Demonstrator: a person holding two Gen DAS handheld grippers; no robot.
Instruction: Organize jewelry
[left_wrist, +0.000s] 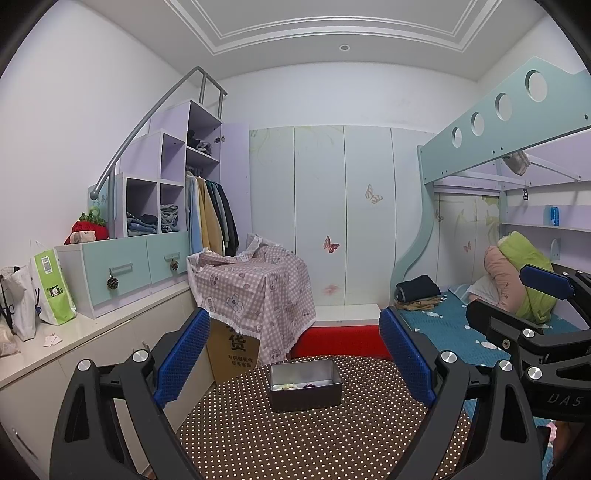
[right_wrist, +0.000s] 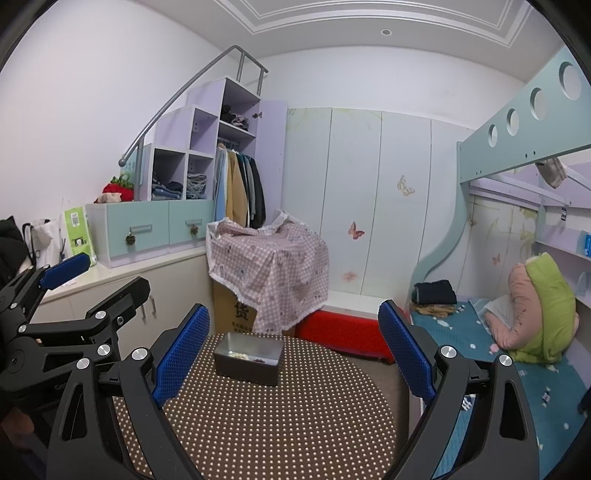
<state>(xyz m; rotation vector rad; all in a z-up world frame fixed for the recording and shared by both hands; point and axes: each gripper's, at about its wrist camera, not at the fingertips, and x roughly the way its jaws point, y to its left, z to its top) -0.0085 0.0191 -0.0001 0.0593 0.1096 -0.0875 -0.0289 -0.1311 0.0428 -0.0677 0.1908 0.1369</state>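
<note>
Grey metal tin (left_wrist: 306, 384) sits on far part of round dotted table (left_wrist: 325, 435), long axis left-right. Inside, along near wall: pale beads (left_wrist: 283, 386) left, dark beads (left_wrist: 311, 385) right. Left gripper (left_wrist: 293, 365) wide open, empty, tin ahead between fingers. Right gripper (right_wrist: 293, 360) wide open, empty, tin ahead, left of centre.

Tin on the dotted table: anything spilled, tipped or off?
Nothing stands out. The tin sits upright and flat on the dotted table, with pale beads and dark beads lying inside it, none seen spilled on the cloth. Left claw and right claw are both open and empty, short of it.
</note>
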